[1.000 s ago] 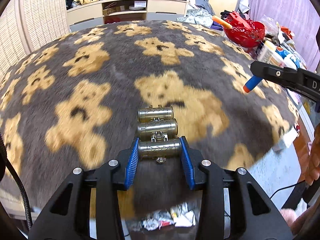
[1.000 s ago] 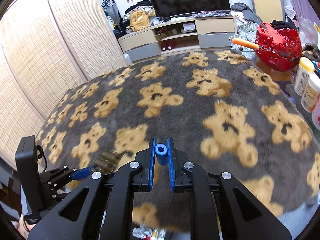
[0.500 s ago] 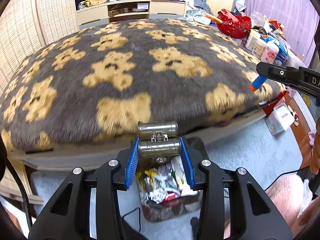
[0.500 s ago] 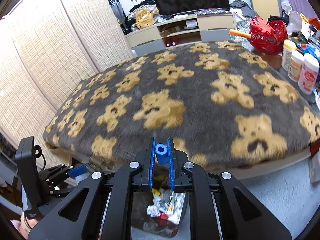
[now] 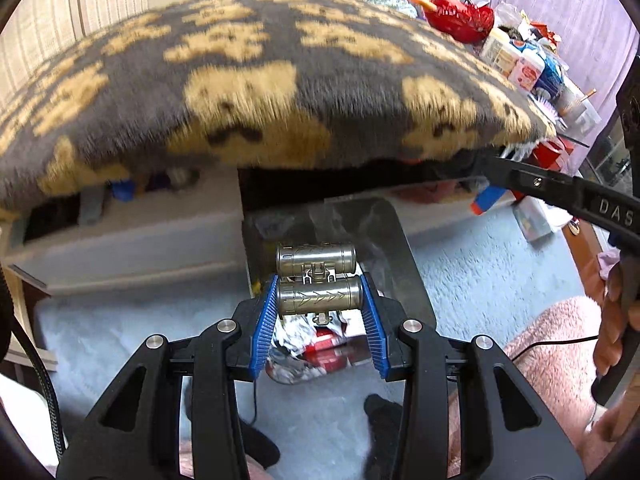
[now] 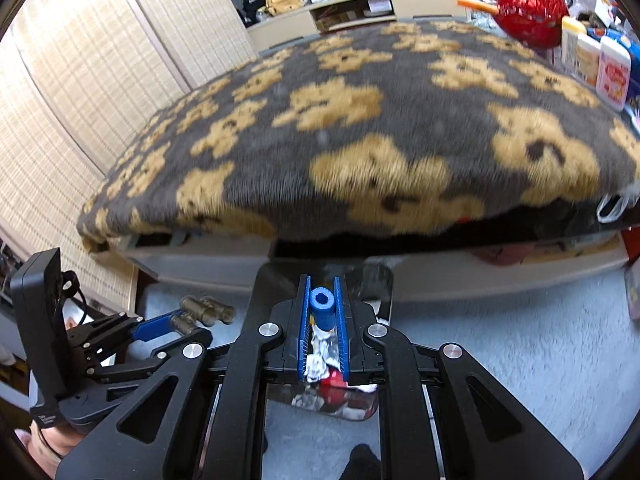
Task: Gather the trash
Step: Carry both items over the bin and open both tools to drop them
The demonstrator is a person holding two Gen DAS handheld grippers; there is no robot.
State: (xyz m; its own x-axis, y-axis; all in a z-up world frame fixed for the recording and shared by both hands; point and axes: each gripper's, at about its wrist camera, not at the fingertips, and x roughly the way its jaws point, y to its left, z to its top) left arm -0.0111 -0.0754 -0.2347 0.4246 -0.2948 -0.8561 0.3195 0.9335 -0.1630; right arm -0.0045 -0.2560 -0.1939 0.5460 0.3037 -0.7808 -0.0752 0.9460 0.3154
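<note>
Honestly, left gripper [image 5: 319, 306] pinches rigid, slick linked metal cylinders [image 5: 316, 280] endwise, right gripper [image 6: 322, 322] squeezes a light, squishy foam dart [image 6: 323, 312], both above the trash bin [image 5: 394, 240].

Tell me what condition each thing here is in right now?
Left tool: shut on the linked metal cylinders.
Right tool: shut on the blue foam dart.
Trash bin: on the floor below both tools, holding crumpled wrappers.
Teddy-bear blanket: draped over the bed edge.
</note>
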